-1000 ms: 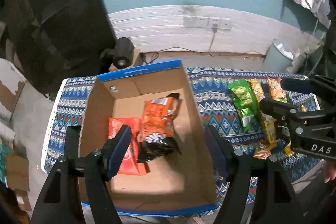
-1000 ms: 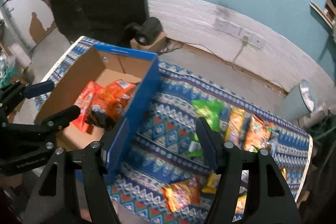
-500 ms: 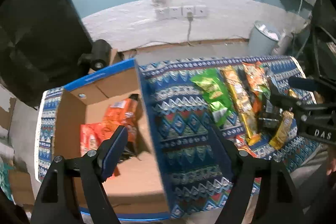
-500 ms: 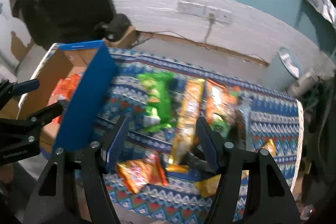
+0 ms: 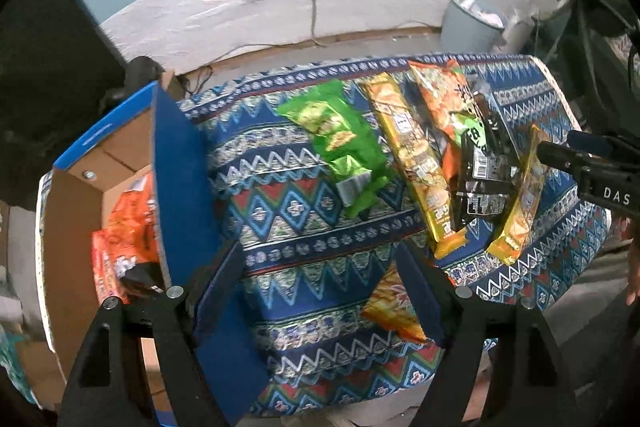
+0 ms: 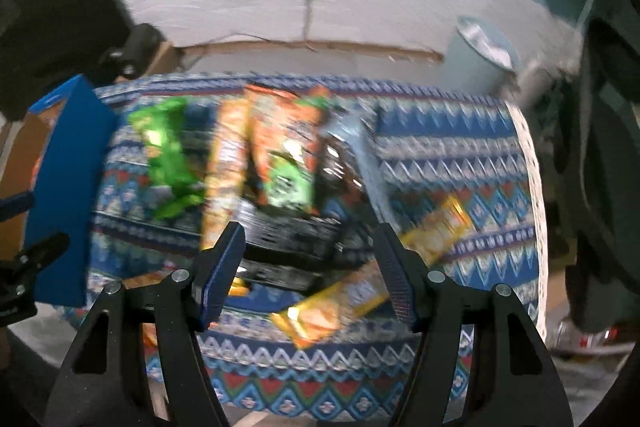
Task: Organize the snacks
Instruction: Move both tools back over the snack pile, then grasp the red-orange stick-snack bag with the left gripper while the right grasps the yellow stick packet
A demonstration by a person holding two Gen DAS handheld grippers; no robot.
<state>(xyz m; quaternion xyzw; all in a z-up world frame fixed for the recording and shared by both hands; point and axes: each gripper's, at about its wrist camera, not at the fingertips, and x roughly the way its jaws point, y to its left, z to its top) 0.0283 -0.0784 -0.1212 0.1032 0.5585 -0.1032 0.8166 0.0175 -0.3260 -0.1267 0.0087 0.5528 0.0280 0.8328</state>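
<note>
both grippers hang wide apart and empty: the left gripper [image 5: 320, 291] over bare cloth, the right gripper [image 6: 308, 267] above the black packet [image 6: 288, 247]. loose snacks lie right of the box [image 5: 176, 171]. the right one should straddle one packet only before closing.

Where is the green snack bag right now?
In the left wrist view, the green snack bag lies on the patterned tablecloth, between the blue cardboard box on its left and a long yellow snack packet on its right.
</note>
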